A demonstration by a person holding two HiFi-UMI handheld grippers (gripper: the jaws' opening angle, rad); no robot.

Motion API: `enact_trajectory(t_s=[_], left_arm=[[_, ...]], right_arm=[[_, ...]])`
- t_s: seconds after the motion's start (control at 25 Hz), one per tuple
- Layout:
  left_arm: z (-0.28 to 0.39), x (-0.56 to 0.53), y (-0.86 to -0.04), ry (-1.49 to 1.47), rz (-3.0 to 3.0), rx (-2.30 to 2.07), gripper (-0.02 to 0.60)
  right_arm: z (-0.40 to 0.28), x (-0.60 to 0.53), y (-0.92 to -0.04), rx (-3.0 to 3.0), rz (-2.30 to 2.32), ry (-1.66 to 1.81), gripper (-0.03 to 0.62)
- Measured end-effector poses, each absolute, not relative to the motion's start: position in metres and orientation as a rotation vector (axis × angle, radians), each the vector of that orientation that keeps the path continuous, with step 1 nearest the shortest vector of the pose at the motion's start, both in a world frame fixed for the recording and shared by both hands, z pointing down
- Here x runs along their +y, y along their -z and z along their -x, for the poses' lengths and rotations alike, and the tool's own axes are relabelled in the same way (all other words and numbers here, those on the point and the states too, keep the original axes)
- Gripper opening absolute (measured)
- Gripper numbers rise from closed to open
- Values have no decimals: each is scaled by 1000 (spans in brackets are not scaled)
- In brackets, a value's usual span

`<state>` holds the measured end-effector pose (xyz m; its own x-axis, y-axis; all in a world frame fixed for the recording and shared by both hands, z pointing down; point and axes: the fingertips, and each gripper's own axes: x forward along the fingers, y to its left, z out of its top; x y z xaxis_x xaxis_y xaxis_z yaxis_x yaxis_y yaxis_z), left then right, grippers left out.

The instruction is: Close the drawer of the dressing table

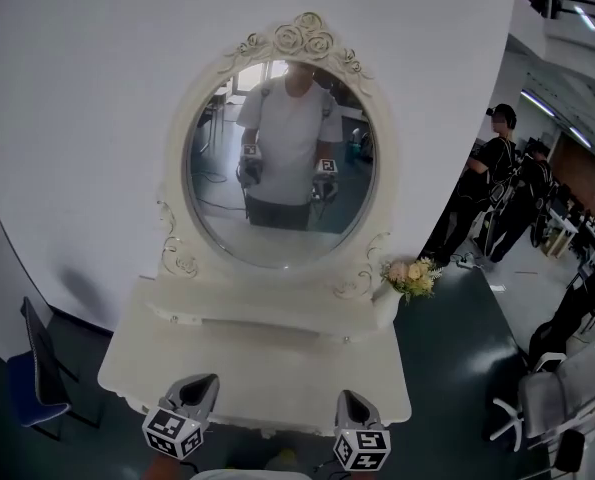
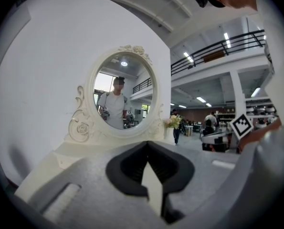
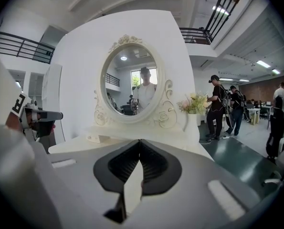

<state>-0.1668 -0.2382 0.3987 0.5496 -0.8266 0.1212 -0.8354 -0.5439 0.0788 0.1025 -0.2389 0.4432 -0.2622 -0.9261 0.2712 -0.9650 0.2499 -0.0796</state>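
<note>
— While both tools hover low at the near edge, the left gripper (image 1: 199, 388) and the right gripper (image 1: 352, 400) sit side by side, well apart, noses aimed at the dressing table (image 1: 137, 368).

— And the jaws?

— The left gripper view shows its two dark pads (image 2: 127, 168) meeting at the tip with nothing between them. The right gripper is the same story, pads (image 3: 153, 163) pressed together and empty.

— So where's the drawer?

— Its front can't be picked out. From the head view the table's cream front lip hides whatever sits beneath it. Both gripper views look across the top, not under it. The table itself stands against the white panel (image 1: 77, 118), directly ahead of the grippers. Their tips overlap its front edge from above, and contact can't be judged.

— What's on it?

— An oval mirror (image 1: 277, 228) in a carved frame topped with roses stands upright at the back. It reflects the person (image 1: 289, 138) in a white shirt, a gripper in each hand. A small bunch of flowers (image 1: 413, 276) stands at the back right corner, just beside the frame.

— And around it?

— A chair (image 1: 37, 368) is left of the table, and people (image 1: 502, 178) are standing off to the right.
</note>
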Motion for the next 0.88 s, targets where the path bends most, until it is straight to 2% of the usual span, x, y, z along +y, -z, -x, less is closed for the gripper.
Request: enact_trajectory(t_s=[0.48,0.88], left_arm=[[189,-238,-396,-115,-2634,-1444,-2],[188,-241,-396,-104,-2620,-1456,-2]], right_arm=[[-64,-240,-447,-2391,-1714,-332,3],[-71,-243,-445,-2372,-1725,-335,3]])
